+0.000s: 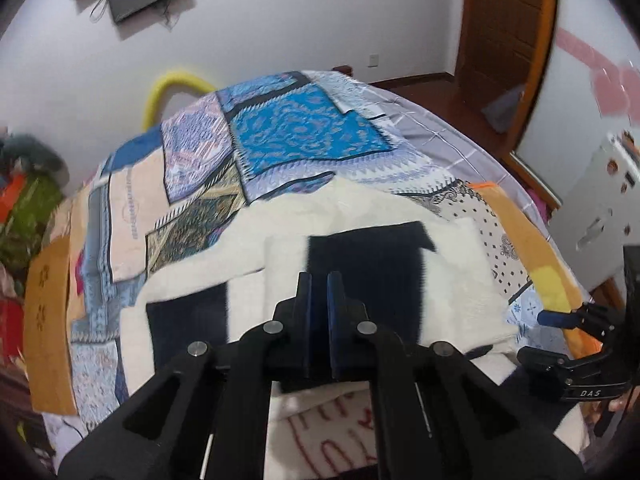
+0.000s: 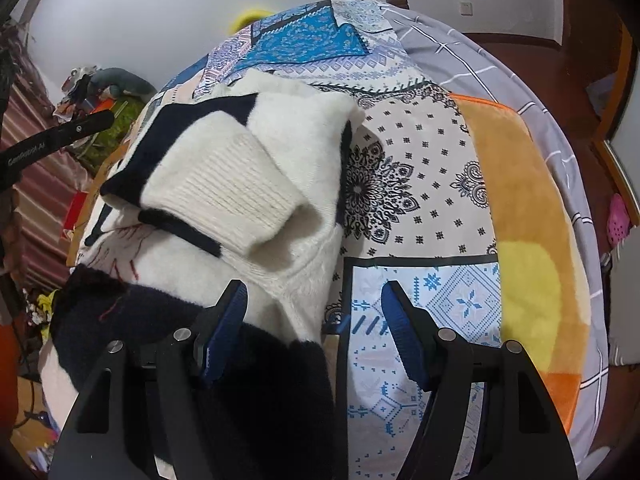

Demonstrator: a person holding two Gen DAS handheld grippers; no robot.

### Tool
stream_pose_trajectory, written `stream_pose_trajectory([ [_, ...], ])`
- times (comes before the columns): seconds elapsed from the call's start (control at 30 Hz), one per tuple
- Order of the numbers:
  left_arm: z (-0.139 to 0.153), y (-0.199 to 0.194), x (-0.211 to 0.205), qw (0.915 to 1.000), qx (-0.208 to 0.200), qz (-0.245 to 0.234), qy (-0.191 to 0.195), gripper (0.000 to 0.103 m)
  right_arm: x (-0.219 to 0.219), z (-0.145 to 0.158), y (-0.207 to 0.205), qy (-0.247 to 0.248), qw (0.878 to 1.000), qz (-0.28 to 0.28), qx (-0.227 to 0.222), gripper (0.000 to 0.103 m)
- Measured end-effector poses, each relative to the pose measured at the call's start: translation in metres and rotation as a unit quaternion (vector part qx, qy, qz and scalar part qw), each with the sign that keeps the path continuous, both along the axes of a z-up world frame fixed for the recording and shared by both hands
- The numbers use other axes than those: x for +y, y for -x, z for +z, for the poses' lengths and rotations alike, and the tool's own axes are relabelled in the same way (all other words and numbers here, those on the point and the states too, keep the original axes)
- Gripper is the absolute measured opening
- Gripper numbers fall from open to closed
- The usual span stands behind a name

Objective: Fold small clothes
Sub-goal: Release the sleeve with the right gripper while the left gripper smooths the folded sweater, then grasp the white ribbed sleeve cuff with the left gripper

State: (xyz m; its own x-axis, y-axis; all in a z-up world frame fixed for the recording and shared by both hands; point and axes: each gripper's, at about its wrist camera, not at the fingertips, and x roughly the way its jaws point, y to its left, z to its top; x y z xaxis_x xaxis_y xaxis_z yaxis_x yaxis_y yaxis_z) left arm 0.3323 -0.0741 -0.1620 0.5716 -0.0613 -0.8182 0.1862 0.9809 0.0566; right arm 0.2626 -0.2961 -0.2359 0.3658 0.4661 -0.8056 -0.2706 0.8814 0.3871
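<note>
A fluffy cream sweater [image 1: 452, 268] with navy blocks and red stitched lettering lies on the patchwork bed cover. In the right wrist view the sweater [image 2: 248, 184] has a ribbed cream sleeve cuff folded over its body. My left gripper [image 1: 319, 284] is over the sweater's middle with its blue pads together; I cannot see fabric between them. My right gripper [image 2: 314, 312] is open at the sweater's right edge, its left finger against the navy hem. The right gripper also shows at the right edge of the left wrist view [image 1: 568, 320].
The patchwork bed cover [image 2: 420, 184] spreads over the bed, with an orange and yellow blanket [image 2: 528, 240] on its right and a grey checked sheet [image 2: 480, 60] beyond. Clutter sits on the floor at left [image 1: 24, 216]. A wooden door [image 1: 504, 32] stands behind.
</note>
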Motion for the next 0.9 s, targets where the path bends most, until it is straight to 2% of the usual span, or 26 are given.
stream_pose_trajectory([
  [0.1, -0.004, 0.002, 0.005, 0.9994, 0.025, -0.005, 0.023, 0.009, 0.001, 0.001, 0.0, -0.001, 1.0, 0.001, -0.003, 0.066],
  [0.13, -0.007, 0.004, 0.001, 0.9994, 0.028, -0.012, 0.015, 0.019, 0.0, 0.0, 0.0, -0.003, 1.0, -0.001, -0.001, 0.066],
  [0.17, -0.009, 0.007, -0.005, 0.9993, 0.029, -0.02, 0.007, 0.035, -0.001, -0.001, 0.0, -0.004, 1.0, -0.002, 0.001, 0.066],
  [0.2, -0.012, 0.012, -0.013, 0.9992, 0.026, -0.03, -0.007, 0.045, -0.001, -0.002, 0.0, -0.004, 1.0, -0.004, 0.004, 0.066],
  [0.23, -0.014, 0.016, -0.019, 0.9989, 0.019, -0.038, -0.018, 0.061, -0.002, -0.003, 0.0, -0.004, 1.0, -0.006, 0.006, 0.066],
  [0.27, -0.016, 0.021, -0.027, 0.9984, 0.011, -0.048, -0.028, 0.067, -0.003, -0.004, 0.0, -0.004, 1.0, -0.007, 0.008, 0.066],
  [0.4, -0.039, 0.033, -0.058, 0.9924, 0.034, -0.103, -0.057, 0.067, -0.008, -0.007, 0.003, -0.003, 1.0, -0.009, 0.015, 0.066],
  [0.5, -0.054, 0.038, -0.075, 0.9869, 0.044, -0.127, -0.089, 0.067, -0.01, -0.01, 0.004, -0.004, 1.0, -0.012, 0.022, 0.066],
  [0.67, -0.073, 0.039, -0.087, 0.9825, 0.053, -0.129, -0.124, 0.067, -0.011, -0.013, 0.005, -0.007, 1.0, -0.012, 0.025, 0.066],
  [0.73, -0.074, 0.037, -0.089, 0.9827, 0.051, -0.128, -0.124, 0.067, -0.01, -0.014, 0.005, -0.007, 1.0, -0.01, 0.027, 0.066],
  [0.9, -0.06, 0.037, -0.092, 0.9858, 0.032, -0.137, -0.091, 0.066, -0.007, -0.017, 0.006, -0.01, 0.999, -0.007, 0.03, 0.066],
])
